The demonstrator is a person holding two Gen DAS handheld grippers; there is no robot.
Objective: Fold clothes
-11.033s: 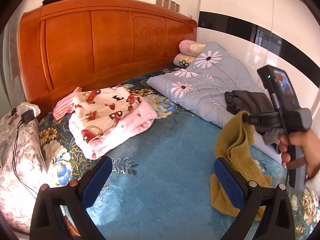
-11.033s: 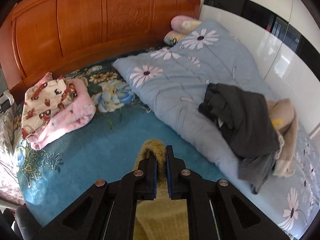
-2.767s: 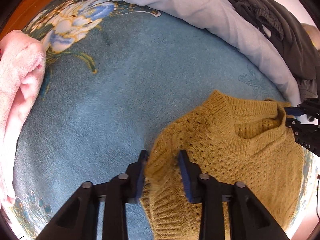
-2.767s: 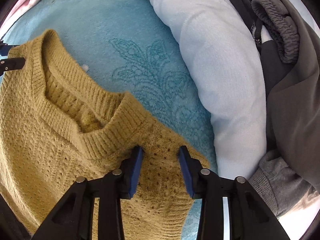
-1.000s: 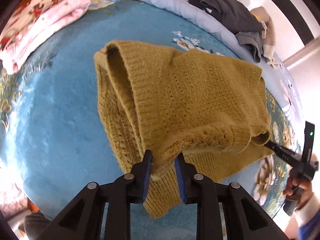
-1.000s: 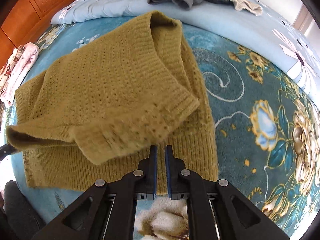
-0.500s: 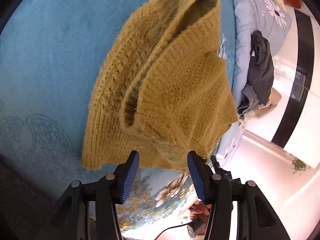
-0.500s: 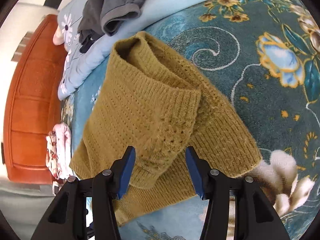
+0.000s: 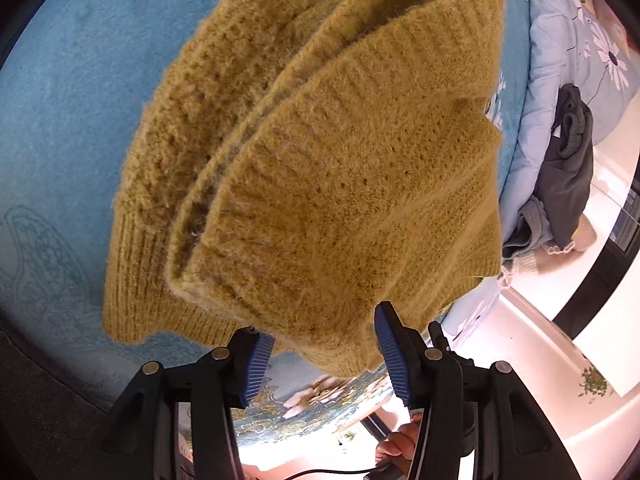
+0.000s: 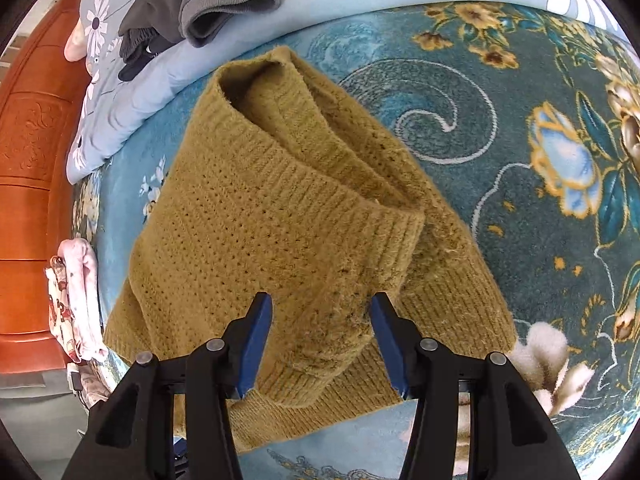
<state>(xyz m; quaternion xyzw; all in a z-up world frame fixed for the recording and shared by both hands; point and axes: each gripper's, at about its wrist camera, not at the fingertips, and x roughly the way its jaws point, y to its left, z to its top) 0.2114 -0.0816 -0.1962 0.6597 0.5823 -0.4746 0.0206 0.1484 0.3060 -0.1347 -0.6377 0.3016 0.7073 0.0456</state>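
A mustard yellow knit sweater [image 9: 340, 168] lies folded in half on the blue floral bedspread [image 9: 60, 100]; its upper layer rests over the lower one. It also fills the middle of the right wrist view [image 10: 280, 220]. My left gripper [image 9: 324, 356] is open, its blue pads just off the near edge of the folded sweater. My right gripper [image 10: 320, 340] is open too, its pads either side of the sweater's near folded corner, gripping nothing.
A light blue daisy quilt [image 10: 132, 92] lies along the bed's far side with dark grey clothes [image 10: 208, 0] piled on it. Folded pink and patterned clothes [image 10: 72, 300] sit near the orange wooden headboard [image 10: 28, 160]. White floor and wall [image 9: 540, 340] lie beyond the bed's edge.
Both grippers carried the sweater's top edge over onto its lower half, then opened and let it go. Since half a second ago both have stayed open and moved closer to the sweater.
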